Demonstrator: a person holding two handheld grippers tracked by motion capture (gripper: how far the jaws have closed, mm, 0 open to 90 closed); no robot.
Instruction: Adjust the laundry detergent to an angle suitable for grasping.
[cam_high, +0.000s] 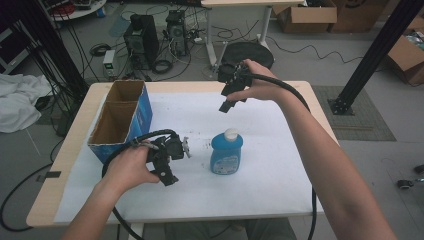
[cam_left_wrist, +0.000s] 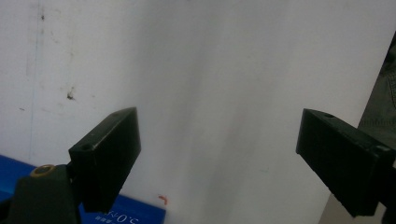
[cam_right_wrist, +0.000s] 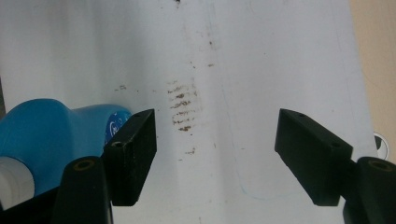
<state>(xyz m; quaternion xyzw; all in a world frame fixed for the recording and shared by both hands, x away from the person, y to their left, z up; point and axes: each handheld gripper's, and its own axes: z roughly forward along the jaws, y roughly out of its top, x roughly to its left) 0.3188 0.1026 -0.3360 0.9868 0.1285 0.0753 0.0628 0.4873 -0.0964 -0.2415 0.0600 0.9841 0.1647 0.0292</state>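
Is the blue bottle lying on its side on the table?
No, in the high view the blue bottle stands upright on the white table cover, with its white cap on top.

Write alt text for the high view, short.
A blue bottle with a white cap stands on a white-covered table between two hand-held grippers, both open and empty: the left gripper low beside it, the right gripper raised behind it. An open blue cardboard box sits at left.
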